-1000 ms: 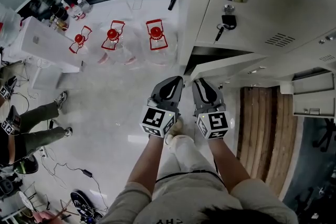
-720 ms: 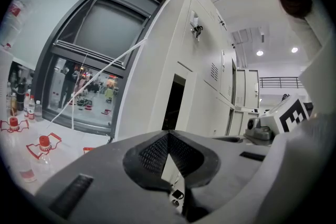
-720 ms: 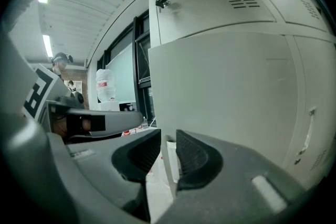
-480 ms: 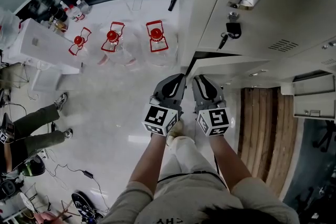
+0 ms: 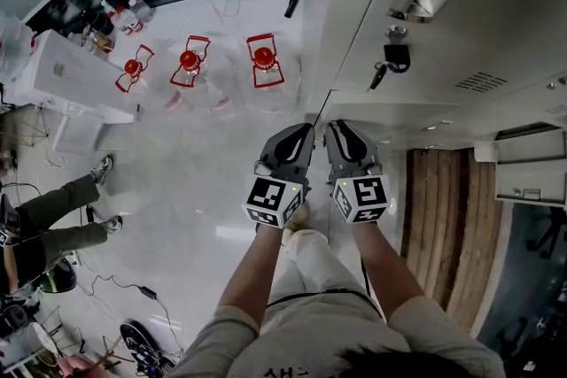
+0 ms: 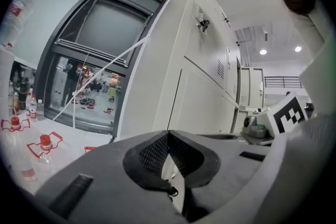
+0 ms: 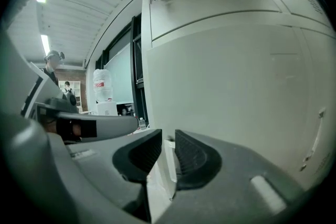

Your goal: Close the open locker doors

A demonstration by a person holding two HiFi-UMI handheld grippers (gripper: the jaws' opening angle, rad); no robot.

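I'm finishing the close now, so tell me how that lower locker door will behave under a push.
The lower locker door looks like a rigid painted metal panel, so it should probably swing as one piece, not flex. It sits nearly flush under the upper door, so a short push likely suffices. Its smooth face could let contact slide.

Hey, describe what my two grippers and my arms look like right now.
Both the left gripper and the right gripper are grey moulded shells with dark ribbed pads, each carrying a white cube printed with black square markers. The arms come out of the short sleeves of a light beige T-shirt. The right jaws have just been closing, a white locker edge between them.
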